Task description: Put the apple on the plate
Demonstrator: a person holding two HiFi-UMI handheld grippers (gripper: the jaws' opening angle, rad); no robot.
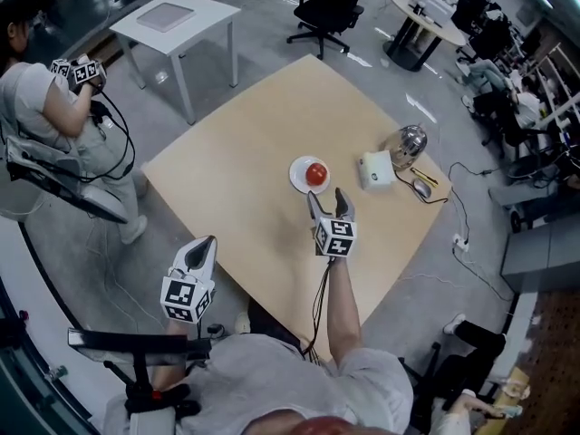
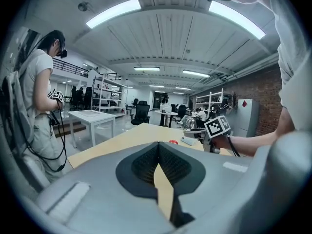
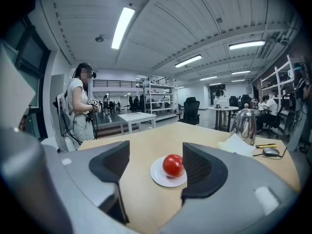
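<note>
At the far left, off the table, another person point(image 1: 50, 107) stands holding a marker-cubed gripper, and a small white table point(image 1: 177, 21) stands on the floor beyond the tan wooden table point(image 1: 245, 170). The left gripper point(image 1: 201, 247) hangs off the near left edge of the wooden table, apart from everything on it; in the left gripper view its jaws are closed, with the tips meeting and nothing between them. Right of it, near the middle of the table, the red apple point(image 1: 316, 174) sits on the small white plate point(image 1: 299, 181), toward the plate's right side. The right gripper point(image 1: 328, 198) is held just on the near side of the plate, pointing at it; its jaws stand wide apart and empty, and the right gripper view shows the apple beyond the tips, untouched by the pads. Further right lie a white boxy object point(image 1: 376, 169), a shiny metal kettle point(image 1: 406, 143) behind it, a yellow pencil point(image 1: 426, 177) and a computer mouse point(image 1: 421, 188) by the table's right corner. A black office chair point(image 1: 331, 3) stands on the far side.
</note>
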